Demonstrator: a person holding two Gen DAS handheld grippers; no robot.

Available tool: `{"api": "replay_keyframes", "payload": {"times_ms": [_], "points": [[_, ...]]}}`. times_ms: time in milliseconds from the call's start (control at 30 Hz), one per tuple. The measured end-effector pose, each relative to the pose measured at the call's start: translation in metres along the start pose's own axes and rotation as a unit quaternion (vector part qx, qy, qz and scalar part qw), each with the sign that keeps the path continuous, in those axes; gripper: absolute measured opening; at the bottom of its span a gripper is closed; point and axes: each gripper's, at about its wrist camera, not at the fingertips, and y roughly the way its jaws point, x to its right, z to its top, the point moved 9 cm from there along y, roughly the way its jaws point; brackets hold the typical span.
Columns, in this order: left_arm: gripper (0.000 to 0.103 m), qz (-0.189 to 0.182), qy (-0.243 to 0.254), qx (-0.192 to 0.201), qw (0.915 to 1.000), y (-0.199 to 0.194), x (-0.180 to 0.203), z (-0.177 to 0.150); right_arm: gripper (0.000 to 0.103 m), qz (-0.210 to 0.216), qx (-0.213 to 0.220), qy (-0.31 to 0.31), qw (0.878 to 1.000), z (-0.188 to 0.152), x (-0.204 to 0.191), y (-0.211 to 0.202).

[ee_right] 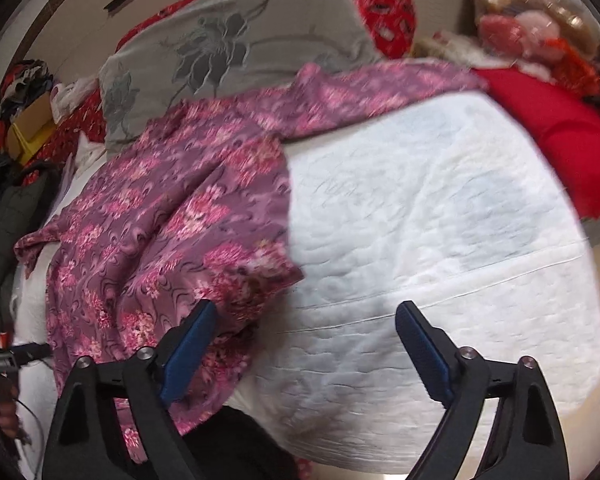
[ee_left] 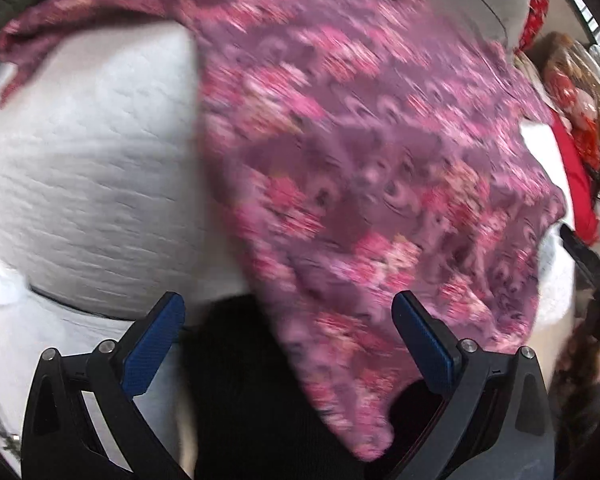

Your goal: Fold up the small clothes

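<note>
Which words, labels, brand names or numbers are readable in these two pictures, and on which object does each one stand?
None can be read.
The floral garment carries only a flower pattern, blurred by motion.
The white quilt shows stitching, no writing.
The grey pillow shows a printed flower only.
The red cloth has small pale marks, too blurred to tell whether they are writing.

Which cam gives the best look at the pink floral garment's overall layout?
Right wrist. There the pink floral garment shows nearly whole: body spread over the white quilt, one sleeve stretching toward the red pillow. Left wrist is too close and motion-blurred; the garment fills the frame, edges partly cut off.
</note>
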Motion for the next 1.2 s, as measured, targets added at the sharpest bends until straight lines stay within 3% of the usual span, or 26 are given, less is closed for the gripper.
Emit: {"api": "replay_keyframes", "payload": {"times_ms": [33,100,167,233,267,300,333,367,600,700,767,833,900,1000,1033,1067,1100,1200], "points": [[0.090,-0.014,0.000,-0.011,0.9998,0.004,0.007,-0.003,0.083,0.013,-0.015,-0.010,1.000,-0.004,-0.008,0.009],[0.054,-0.034,0.010,-0.031,0.9989,0.007,0.019,-0.006,0.078,0.029,-0.043,-0.022,0.998,-0.013,-0.020,0.019],[0.038,-0.042,0.018,-0.041,0.9981,0.009,0.026,-0.009,0.069,0.046,-0.075,-0.027,0.996,-0.027,-0.032,0.025],[0.017,-0.045,0.021,-0.035,0.9982,0.007,0.028,-0.007,0.069,0.044,-0.078,-0.035,0.995,-0.035,-0.035,0.025],[0.006,-0.046,0.023,-0.035,0.9981,0.006,0.028,-0.007,0.057,0.046,-0.075,-0.037,0.995,-0.036,-0.036,0.024],[0.006,-0.052,0.020,-0.034,0.9979,0.003,0.027,-0.006,0.042,0.062,-0.075,-0.034,0.995,-0.037,-0.036,0.021],[0.005,-0.058,0.015,-0.031,0.9977,0.002,0.025,-0.006,0.003,0.081,-0.087,-0.025,0.993,-0.039,-0.036,0.021],[0.005,-0.067,0.006,-0.026,0.9974,-0.004,0.023,-0.004,0.002,0.087,-0.089,-0.018,0.992,-0.041,-0.036,0.018],[0.005,-0.140,-0.065,0.025,0.9877,-0.072,-0.027,0.005,0.002,0.183,-0.009,0.034,0.982,-0.040,-0.043,-0.094],[0.005,-0.125,-0.069,0.027,0.9894,-0.078,-0.042,0.006,0.002,0.182,-0.019,0.026,0.983,-0.064,-0.041,-0.132],[0.005,-0.116,-0.072,0.015,0.9906,-0.069,-0.047,0.002,0.002,0.155,-0.046,0.012,0.987,-0.083,-0.036,-0.133],[0.005,-0.101,-0.080,-0.002,0.9917,-0.055,-0.051,-0.003,0.008,0.127,-0.105,-0.001,0.986,-0.111,-0.027,-0.118],[0.005,-0.093,-0.083,-0.014,0.9921,-0.045,-0.055,-0.007,0.008,0.091,-0.117,-0.003,0.989,-0.113,-0.014,-0.109],[0.009,-0.097,-0.080,-0.009,0.9920,-0.039,-0.055,-0.009,0.014,0.082,-0.075,0.036,0.993,-0.078,0.012,-0.106],[0.012,-0.105,-0.081,-0.011,0.9911,-0.039,-0.054,-0.008,0.026,0.077,-0.053,0.050,0.994,-0.063,0.020,-0.104],[0.021,-0.113,-0.082,-0.012,0.9901,-0.038,-0.053,-0.009,0.046,0.071,-0.036,0.061,0.995,-0.050,0.027,-0.101],[0.031,-0.118,-0.085,-0.015,0.9892,-0.035,-0.051,-0.008,0.052,0.059,-0.012,0.075,0.995,-0.033,0.035,-0.093],[0.031,-0.102,-0.084,-0.010,0.9912,-0.039,-0.051,-0.005,0.055,0.038,0.000,0.081,0.996,-0.013,0.041,-0.059]]}}
